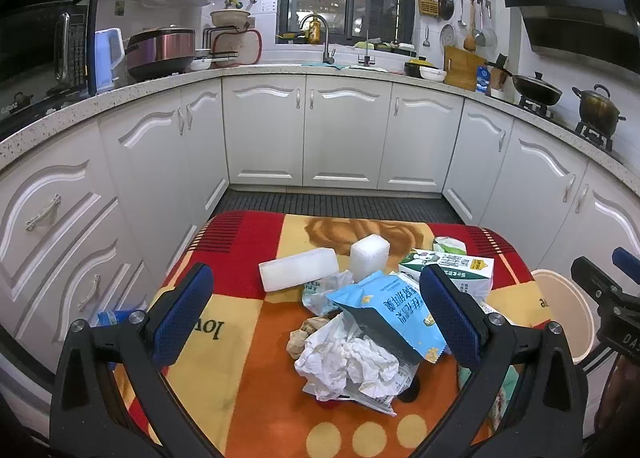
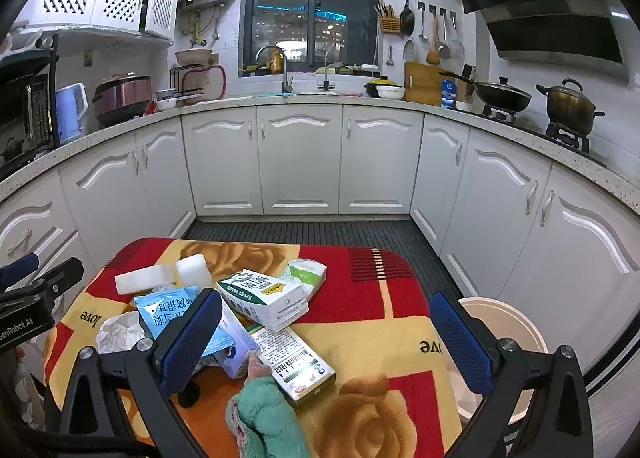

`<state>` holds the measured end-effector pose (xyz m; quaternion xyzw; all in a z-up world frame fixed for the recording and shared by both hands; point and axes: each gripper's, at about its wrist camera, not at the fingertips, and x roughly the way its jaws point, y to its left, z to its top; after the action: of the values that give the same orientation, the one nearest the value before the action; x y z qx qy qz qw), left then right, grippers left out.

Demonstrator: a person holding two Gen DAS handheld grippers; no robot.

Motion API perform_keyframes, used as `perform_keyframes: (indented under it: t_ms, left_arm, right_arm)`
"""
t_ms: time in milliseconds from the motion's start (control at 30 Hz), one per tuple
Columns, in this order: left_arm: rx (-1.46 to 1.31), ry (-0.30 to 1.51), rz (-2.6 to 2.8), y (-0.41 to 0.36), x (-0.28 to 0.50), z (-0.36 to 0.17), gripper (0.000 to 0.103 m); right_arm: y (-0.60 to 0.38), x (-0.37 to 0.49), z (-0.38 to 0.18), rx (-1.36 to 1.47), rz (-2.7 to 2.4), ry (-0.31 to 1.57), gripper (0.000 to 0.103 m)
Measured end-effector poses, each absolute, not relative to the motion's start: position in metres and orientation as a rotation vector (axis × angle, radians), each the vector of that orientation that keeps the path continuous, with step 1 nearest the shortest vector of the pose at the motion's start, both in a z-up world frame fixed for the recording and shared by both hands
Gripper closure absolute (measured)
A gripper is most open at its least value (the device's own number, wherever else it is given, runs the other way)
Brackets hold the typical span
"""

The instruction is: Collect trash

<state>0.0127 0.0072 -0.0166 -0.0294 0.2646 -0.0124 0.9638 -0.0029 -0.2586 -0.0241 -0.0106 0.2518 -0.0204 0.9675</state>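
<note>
A pile of trash lies on a table with a red, yellow and orange cloth. It holds crumpled white paper, a blue snack bag, two white foam blocks, a green-white milk carton and a flat medicine box. My left gripper is open, its jaws either side of the pile and above it. My right gripper is open above the medicine box. A cream bin stands by the table's right edge.
A teal cloth lies at the table's near edge. White kitchen cabinets ring the dark floor mat. Pots sit on the stove at right. A blue item lies left of the table.
</note>
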Motion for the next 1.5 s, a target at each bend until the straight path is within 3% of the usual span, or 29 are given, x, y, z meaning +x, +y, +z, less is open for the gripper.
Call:
perform_keyframes:
  t_ms: [1033, 1500]
  left_arm:
    - [-0.076, 0.598, -0.031, 0.015, 0.015, -0.034, 0.001]
    - [-0.11, 0.833, -0.268, 0.038, 0.035, -0.07, 0.001]
  right_arm:
    - [-0.256, 0.007, -0.041, -0.025, -0.018, 0.58, 0.0]
    - [-0.246, 0.024, -0.061, -0.049, 0.066, 0.665, 0.0]
